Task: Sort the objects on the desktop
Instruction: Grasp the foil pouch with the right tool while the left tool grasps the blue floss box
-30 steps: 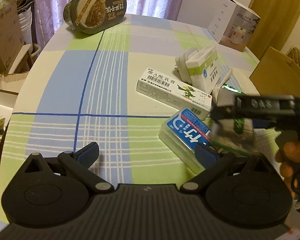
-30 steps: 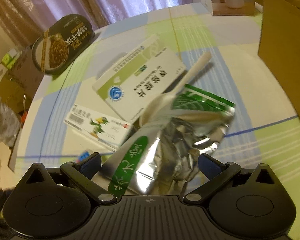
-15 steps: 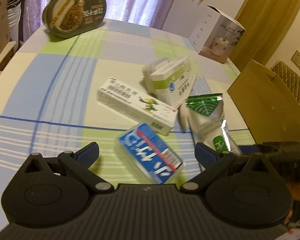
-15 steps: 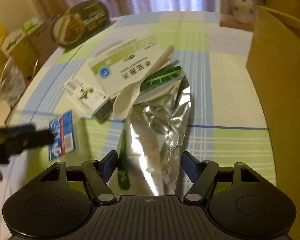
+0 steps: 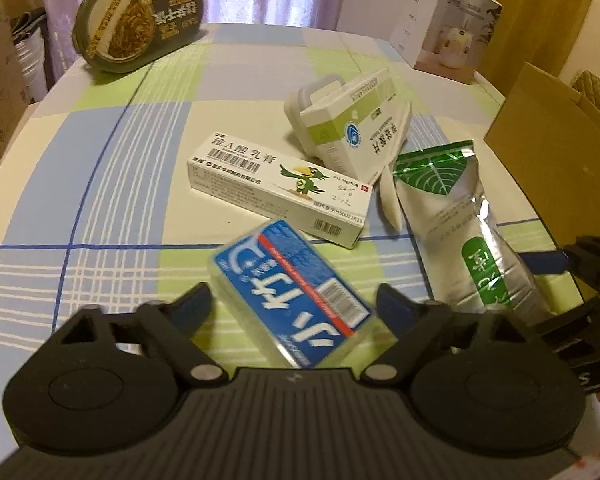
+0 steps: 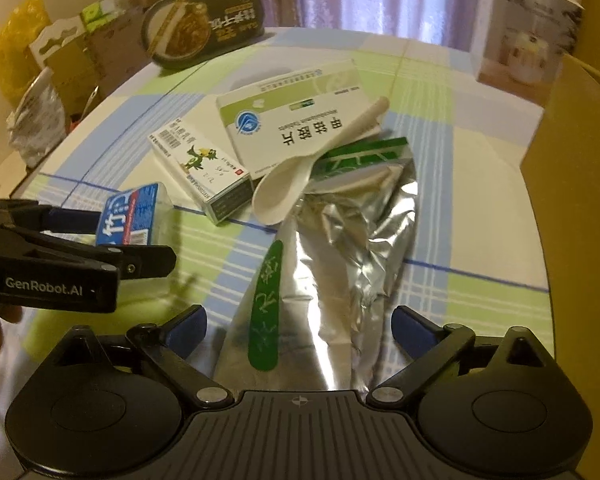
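Note:
A blue-labelled clear box [image 5: 292,292] lies slanted between my left gripper's [image 5: 294,312] fingers, which press against its sides; it looks blurred. The right wrist view shows the same box [image 6: 128,216] held in the left gripper [image 6: 136,240]. A silver tea pouch [image 6: 340,248] with a green label lies flat on the checked tablecloth [image 5: 100,184]. My right gripper [image 6: 300,328] stands open over its near end, not touching it. A white ointment box [image 5: 280,188] with a green bird, a green-and-white medicine box [image 5: 352,128] and a white spoon [image 6: 296,176] lie in a pile just beyond.
A dark noodle bowl [image 5: 136,28] leans at the table's far left edge. A white carton [image 5: 448,28] stands at the far right. A brown cardboard box [image 5: 560,152] rises along the right side. Clutter [image 6: 40,120] sits beyond the left edge.
The right gripper set the tea pouch down on the table and opened. The left gripper moved up to the blue box and its fingers narrowed onto it.

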